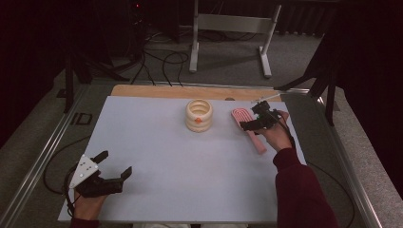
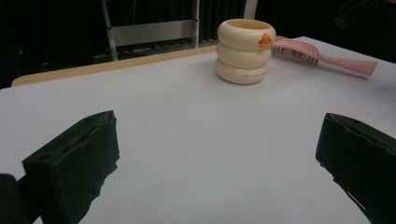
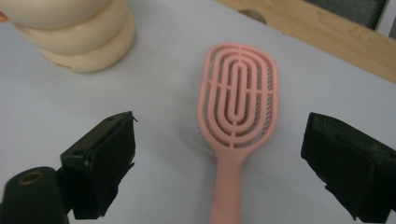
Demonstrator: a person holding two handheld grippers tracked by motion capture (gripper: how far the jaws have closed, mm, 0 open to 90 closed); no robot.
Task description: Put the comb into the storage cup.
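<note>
A pink hairbrush (image 1: pixel 248 127) lies bristles down on the white table top (image 1: pixel 157 142), right of centre. From above, its oval slotted head (image 3: pixel 238 98) sits between my right jaws, handle (image 3: pixel 226 196) running toward the camera. My right gripper (image 1: pixel 256 118) hovers over the brush, open, with nothing held. A cream ringed cup (image 1: pixel 199 115) with an orange mark stands at the middle back; it is also the cream cup (image 2: pixel 243 50) ahead of my left gripper. My left gripper (image 1: pixel 115 165) rests open at the front left corner, empty.
A wooden strip (image 1: pixel 190 91) borders the table's far edge. Metal rails (image 1: pixel 43 152) run along both sides. Beyond lie grey carpet, black cables (image 1: pixel 161 61) and a white stand (image 1: pixel 233 28). The person's dark red sleeve (image 1: pixel 299 190) comes in at the bottom right.
</note>
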